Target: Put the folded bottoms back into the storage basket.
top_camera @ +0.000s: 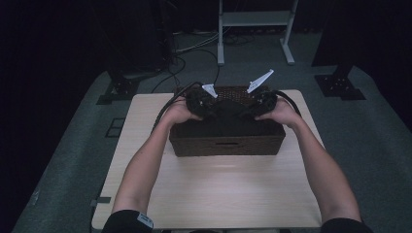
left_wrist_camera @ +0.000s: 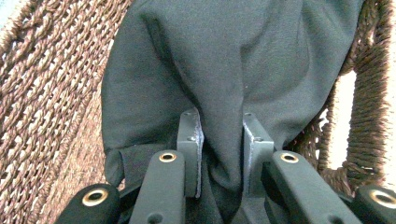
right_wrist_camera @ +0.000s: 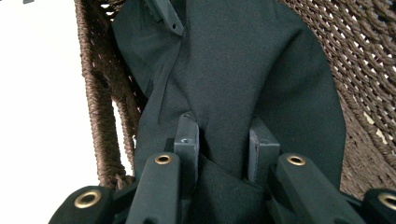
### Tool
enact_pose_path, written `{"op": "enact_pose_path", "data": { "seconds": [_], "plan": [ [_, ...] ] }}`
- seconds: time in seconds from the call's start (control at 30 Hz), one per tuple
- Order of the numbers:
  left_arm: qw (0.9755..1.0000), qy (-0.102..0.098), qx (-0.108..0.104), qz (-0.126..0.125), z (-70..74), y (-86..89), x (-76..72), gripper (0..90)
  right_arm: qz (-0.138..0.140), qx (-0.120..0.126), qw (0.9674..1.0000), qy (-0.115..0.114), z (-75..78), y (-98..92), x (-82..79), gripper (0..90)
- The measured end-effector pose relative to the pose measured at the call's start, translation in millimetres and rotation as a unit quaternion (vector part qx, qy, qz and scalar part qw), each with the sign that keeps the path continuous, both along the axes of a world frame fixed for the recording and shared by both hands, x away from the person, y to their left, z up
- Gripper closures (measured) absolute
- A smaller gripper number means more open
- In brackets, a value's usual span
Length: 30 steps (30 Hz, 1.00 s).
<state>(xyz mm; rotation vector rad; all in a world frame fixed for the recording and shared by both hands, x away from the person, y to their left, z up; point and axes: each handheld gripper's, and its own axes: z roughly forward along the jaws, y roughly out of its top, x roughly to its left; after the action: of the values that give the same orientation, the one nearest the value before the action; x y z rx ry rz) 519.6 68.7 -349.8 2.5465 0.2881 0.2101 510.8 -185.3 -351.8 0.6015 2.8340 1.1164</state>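
dark cloth pinched by both grippers over a woven basket

the left gripper (left_wrist_camera: 219,154) has its jaws pressed together on a fold of the dark cloth (left_wrist_camera: 219,70), which bunches between the pads and spreads out ahead of them in soft, matte, charcoal-black creases. to its left and beyond it runs the brown woven wall of the basket (left_wrist_camera: 51,93), its twisted cords plain to see.

the right gripper (right_wrist_camera: 222,149) likewise pinches the dark cloth (right_wrist_camera: 243,74), a ridge of it rising between the jaws and fanning out ahead. the basket (right_wrist_camera: 373,65) wall lies to its right, and a rim post stands to its left.

from the high view, the left gripper (top_camera: 201,104) and right gripper (top_camera: 260,103) sit near each other over the basket (top_camera: 226,145) on the pale wooden surface (top_camera: 214,194), the cloth (top_camera: 228,110) slung between them. no writing or label is readable on cloth or basket.
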Motion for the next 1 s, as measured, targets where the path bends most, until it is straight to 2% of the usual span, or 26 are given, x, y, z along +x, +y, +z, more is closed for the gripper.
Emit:
{"op": "enact_pose_path", "data": {
  "seconds": [0.17, 0.3, 0.4, 0.57, 0.67, 0.73, 1.0],
  "plan": [
    [1.0, 0.0, 0.006, 0.0, -4.2, -5.0, -0.3, 73.3, -0.004, 0.005, 1.0, 0.005, -6.9, -2.9, 0.6, 70.0],
    [1.0, 0.002, 0.008, 0.0, -8.4, -6.8, 0.9, 73.3, -0.007, -0.002, 0.9999, 0.012, -9.8, -4.2, 1.5, 70.0],
    [0.9998, 0.002, 0.02, -0.003, -11.6, -8.3, 1.2, 73.3, -0.006, -0.005, 0.9999, 0.014, -12.6, -3.3, 2.2, 70.0],
    [0.9999, 0.001, 0.013, 0.004, -15.1, -6.3, 1.8, 73.3, -0.009, -0.004, 0.9998, 0.018, -15.7, -2.5, 3.1, 70.0],
    [0.9999, 0.008, 0.01, 0.008, -19.1, -6.0, 2.2, 73.3, -0.009, -0.007, 0.9997, 0.02, -17.4, -1.3, 4.2, 69.9],
    [0.9998, 0.007, 0.019, 0.006, -20.4, -6.3, 2.8, 73.3, -0.01, -0.012, 0.9996, 0.023, -20.4, 0.3, 5.7, 69.9],
    [0.9996, 0.008, 0.023, 0.01, -24.3, -6.6, 4.9, 73.2, -0.012, -0.014, 0.9994, 0.028, -24.6, 1.5, 8.6, 69.8]
  ]
}}
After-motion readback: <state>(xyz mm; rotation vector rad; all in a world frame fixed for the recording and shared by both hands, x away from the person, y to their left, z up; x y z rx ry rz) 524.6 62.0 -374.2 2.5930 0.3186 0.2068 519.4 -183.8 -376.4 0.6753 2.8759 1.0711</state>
